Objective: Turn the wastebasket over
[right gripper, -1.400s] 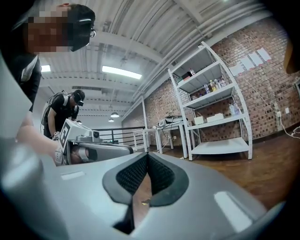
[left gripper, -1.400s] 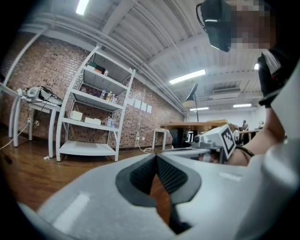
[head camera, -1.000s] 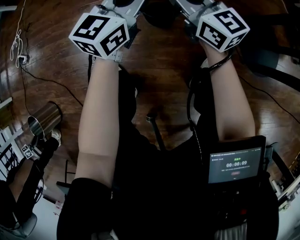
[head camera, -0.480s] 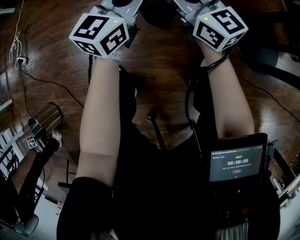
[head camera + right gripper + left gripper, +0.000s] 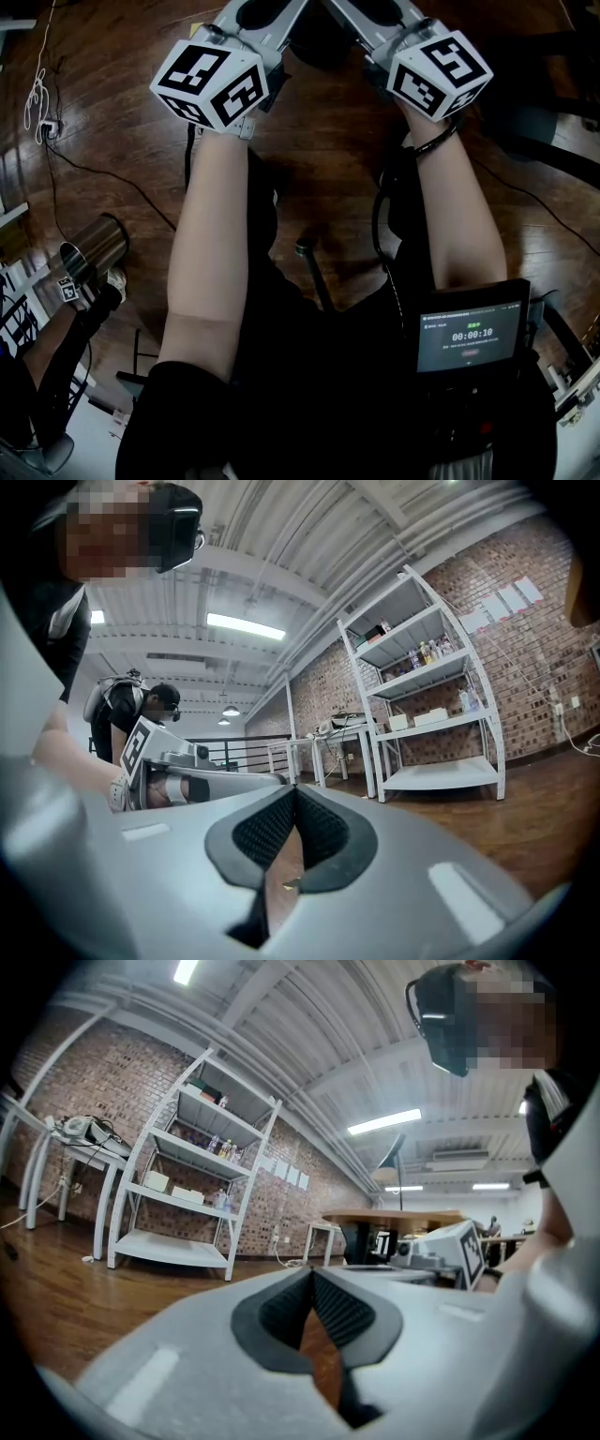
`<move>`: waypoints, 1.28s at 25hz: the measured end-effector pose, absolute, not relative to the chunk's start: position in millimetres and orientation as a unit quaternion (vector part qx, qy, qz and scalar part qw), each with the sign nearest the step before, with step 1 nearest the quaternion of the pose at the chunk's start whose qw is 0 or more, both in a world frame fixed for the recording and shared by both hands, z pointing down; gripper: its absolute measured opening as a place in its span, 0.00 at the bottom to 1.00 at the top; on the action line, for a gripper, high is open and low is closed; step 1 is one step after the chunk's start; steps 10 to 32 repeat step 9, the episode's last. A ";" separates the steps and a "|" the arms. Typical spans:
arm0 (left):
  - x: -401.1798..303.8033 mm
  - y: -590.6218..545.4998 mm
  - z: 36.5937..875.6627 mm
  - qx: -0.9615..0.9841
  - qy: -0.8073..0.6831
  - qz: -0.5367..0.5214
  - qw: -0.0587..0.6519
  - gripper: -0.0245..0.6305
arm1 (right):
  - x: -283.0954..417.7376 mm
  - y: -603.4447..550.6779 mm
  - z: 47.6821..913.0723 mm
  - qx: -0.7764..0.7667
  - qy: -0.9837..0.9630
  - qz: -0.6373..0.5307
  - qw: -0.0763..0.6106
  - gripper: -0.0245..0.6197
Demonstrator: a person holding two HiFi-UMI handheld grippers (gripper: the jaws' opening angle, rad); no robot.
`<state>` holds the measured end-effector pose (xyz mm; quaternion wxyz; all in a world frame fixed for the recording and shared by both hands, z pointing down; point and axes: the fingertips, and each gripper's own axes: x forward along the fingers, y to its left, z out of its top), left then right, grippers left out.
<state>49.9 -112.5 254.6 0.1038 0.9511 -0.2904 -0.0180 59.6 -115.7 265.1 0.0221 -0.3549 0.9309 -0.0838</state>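
Presently both pairs of jaws are fully closed and hold nothing. The left gripper [image 5: 312, 1277] and the right gripper [image 5: 293, 794] point level, side by side, above the wooden floor [image 5: 328, 178]. The wastebasket [image 5: 97, 242], a shiny metal can, is near the left edge of the head view. It lies at about 7 o'clock from the left gripper, well apart, and neither gripper view shows it. To do this step well, I think, one should turn toward it, open the jaws wide and approach its rim slowly.

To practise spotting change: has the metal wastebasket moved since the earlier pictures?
No. The metal wastebasket keeps its place relative to the white plug on the floor; only the view shifted.
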 end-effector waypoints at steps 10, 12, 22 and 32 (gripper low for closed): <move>55.6 -116.1 255.6 0.951 -0.290 -0.015 0.109 0.04 | 67.2 -120.3 263.5 -0.356 0.930 -0.085 0.025 0.05; 55.6 -116.1 255.6 0.951 -0.290 -0.015 0.109 0.04 | 67.2 -120.3 263.5 -0.356 0.930 -0.085 0.025 0.05; 55.6 -116.1 255.6 0.951 -0.290 -0.015 0.109 0.04 | 67.2 -120.3 263.5 -0.356 0.930 -0.085 0.025 0.05; 55.6 -116.1 255.6 0.951 -0.290 -0.015 0.109 0.04 | 67.2 -120.3 263.5 -0.356 0.930 -0.085 0.025 0.05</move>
